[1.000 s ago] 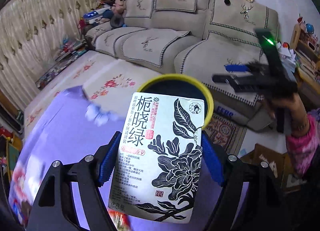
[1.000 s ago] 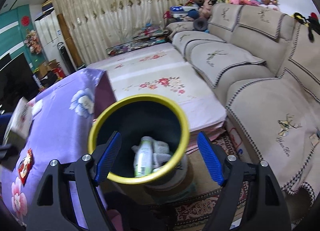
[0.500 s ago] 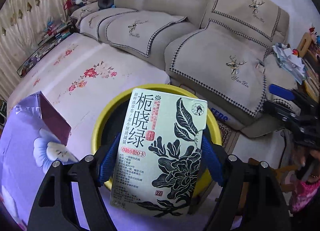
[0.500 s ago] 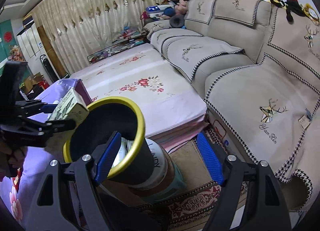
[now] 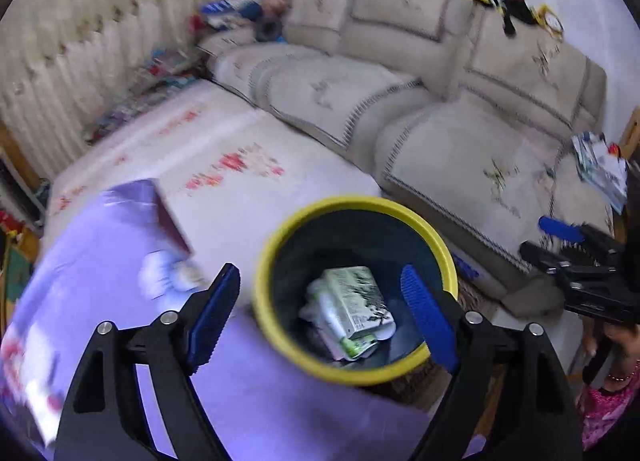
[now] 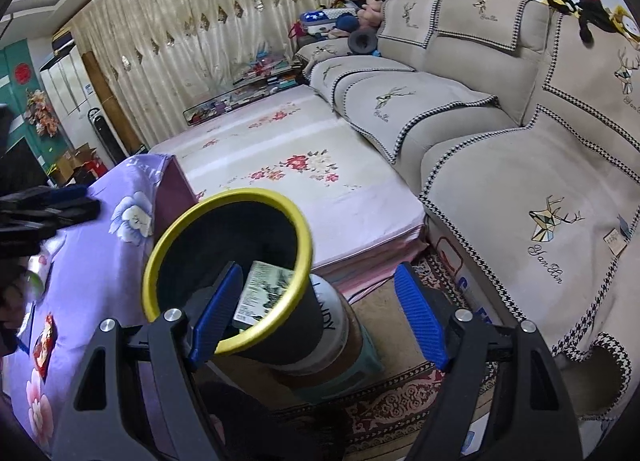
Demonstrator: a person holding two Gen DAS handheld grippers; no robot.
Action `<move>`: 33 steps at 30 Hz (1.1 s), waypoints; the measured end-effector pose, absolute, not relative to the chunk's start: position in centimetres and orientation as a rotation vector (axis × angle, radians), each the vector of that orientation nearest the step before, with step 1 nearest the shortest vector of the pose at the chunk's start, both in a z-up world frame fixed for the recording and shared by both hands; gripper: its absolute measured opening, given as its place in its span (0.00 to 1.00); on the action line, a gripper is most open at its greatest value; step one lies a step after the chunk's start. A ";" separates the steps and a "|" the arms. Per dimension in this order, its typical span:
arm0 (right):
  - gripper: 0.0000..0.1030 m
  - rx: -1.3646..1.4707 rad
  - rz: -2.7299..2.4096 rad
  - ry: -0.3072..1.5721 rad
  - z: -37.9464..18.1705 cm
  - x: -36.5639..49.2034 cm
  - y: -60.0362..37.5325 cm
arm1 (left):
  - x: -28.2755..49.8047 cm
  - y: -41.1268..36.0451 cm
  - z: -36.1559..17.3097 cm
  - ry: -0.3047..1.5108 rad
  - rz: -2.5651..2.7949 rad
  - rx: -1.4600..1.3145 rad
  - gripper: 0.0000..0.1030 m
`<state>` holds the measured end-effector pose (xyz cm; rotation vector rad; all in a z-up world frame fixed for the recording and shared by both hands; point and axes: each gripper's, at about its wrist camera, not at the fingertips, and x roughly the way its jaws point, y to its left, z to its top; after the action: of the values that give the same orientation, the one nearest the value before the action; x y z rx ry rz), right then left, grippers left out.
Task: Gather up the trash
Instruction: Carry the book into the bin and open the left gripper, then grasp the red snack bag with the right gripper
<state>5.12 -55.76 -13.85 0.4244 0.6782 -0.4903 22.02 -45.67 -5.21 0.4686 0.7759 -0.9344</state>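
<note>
A dark bin with a yellow rim (image 5: 440, 249) (image 6: 168, 237) stands beside the purple-covered table. The white tea carton with black flower print (image 5: 356, 301) lies inside it on top of a bottle and other trash; the right wrist view shows the carton (image 6: 264, 289) leaning against the bin's inner wall. My left gripper (image 5: 320, 313) hangs above the bin mouth, its jaws opening with nothing between them. My right gripper (image 6: 316, 317) is open and empty, just right of the bin; it also shows at the right edge of the left wrist view (image 5: 560, 237).
A purple floral cloth (image 6: 80, 261) covers the table left of the bin. A low bed with a flowered pink sheet (image 6: 288, 165) lies behind it, a beige sofa (image 6: 500, 133) to the right. The bin rests on a white bucket (image 6: 332, 329) over a patterned rug (image 6: 400, 401).
The left gripper let go of the tea carton, which dropped into the bin, and the view shifted left and blurred. The right gripper drifted a little to the right.
</note>
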 end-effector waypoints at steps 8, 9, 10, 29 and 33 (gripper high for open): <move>0.72 0.378 -0.418 0.692 -12.9 7.0 -51.4 | 18.1 -29.9 0.8 0.606 -0.683 0.317 0.89; 0.72 0.373 -0.412 0.693 -12.8 7.2 -50.8 | 17.5 -27.9 1.1 0.587 -0.650 0.302 0.90; 0.72 0.361 -0.399 0.695 -12.6 7.6 -49.9 | 16.8 -25.5 1.5 0.568 -0.606 0.287 0.90; 0.72 0.168 0.107 0.843 -13.6 19.0 -27.1 | 10.2 1.4 -0.8 0.532 -0.108 0.067 0.95; 0.72 0.157 0.145 0.885 -14.5 20.6 -24.9 | 10.2 2.7 -2.0 0.552 -0.113 0.042 0.95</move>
<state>20.64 -24.90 -14.54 0.1574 0.8853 0.1455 10.25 2.69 -2.01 0.0418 0.5516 -0.1128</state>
